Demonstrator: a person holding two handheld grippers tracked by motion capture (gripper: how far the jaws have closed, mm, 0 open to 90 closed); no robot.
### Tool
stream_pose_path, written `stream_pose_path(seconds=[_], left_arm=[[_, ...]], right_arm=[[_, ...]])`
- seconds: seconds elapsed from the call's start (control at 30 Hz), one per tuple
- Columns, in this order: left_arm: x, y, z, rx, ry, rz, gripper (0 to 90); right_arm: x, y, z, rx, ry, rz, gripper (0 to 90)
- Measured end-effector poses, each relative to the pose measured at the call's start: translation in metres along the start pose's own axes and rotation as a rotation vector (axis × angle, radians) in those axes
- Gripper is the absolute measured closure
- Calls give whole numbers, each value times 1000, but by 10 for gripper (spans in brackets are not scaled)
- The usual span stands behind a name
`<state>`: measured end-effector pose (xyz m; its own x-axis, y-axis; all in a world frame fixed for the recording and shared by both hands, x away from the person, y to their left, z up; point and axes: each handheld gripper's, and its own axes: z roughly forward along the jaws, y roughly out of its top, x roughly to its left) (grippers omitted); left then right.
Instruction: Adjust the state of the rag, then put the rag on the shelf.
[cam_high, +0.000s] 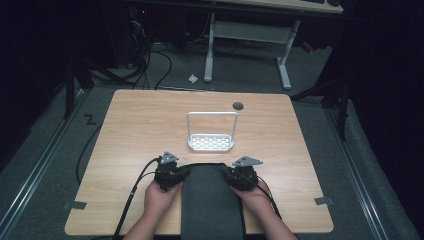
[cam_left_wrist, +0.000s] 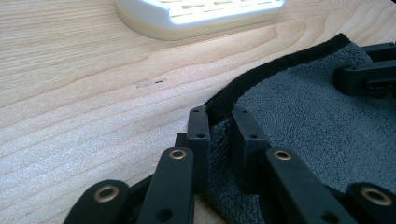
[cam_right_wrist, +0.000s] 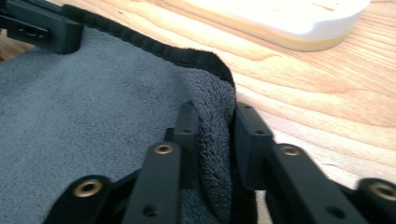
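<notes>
Grey terry-cloth towel with a black hemmed edge (cam_high: 212, 200) lies flat at the near middle of the light wooden table (cam_high: 130, 135), its near end hanging over the table's front edge between the person's forearms. It looks laid lengthwise so that each far corner falls within reach of 1 hand, a sensible start for lifting or folding it.

At the left far corner, the left gripper (cam_high: 169, 172) has its 2 black jaws drawn narrow around the cloth; the left gripper view shows a bunched ridge of towel (cam_left_wrist: 219, 140) pinched between the pads (cam_left_wrist: 200, 135), so that corner is firmly gripped.

Beyond the towel, near the table's centre, stands a white plastic slotted tray with a tall wire hoop handle (cam_high: 211, 142), apart from the cloth and untouched. It may be where the towel is meant to hang, though that is a guess.

At the right far corner, the right gripper (cam_high: 243, 176) mirrors the left. In the right gripper view a fold of towel (cam_right_wrist: 215, 140) fills the gap between its pads (cam_right_wrist: 250, 135), and they press on it.
</notes>
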<state>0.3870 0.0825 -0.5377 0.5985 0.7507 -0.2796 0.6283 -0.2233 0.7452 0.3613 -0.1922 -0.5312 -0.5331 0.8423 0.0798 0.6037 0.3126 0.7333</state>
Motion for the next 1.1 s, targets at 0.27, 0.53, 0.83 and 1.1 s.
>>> stream_pose_path(seconds=[0.27,0.53,0.83,1.1], left_arm=[[0,-1,-3,-20,-7,2,798],[-1,1,-9,-59,-22,8,820],[-7,10,-24,-157,-30,4,833],[-20,30,-43,-256,-44,30,835]], right_arm=[[4,0,-3,-15,-18,-20,786],[8,0,-15,-77,-34,-43,785],[13,8,-29,-156,-54,-53,784],[17,23,-44,-228,-79,-91,783]])
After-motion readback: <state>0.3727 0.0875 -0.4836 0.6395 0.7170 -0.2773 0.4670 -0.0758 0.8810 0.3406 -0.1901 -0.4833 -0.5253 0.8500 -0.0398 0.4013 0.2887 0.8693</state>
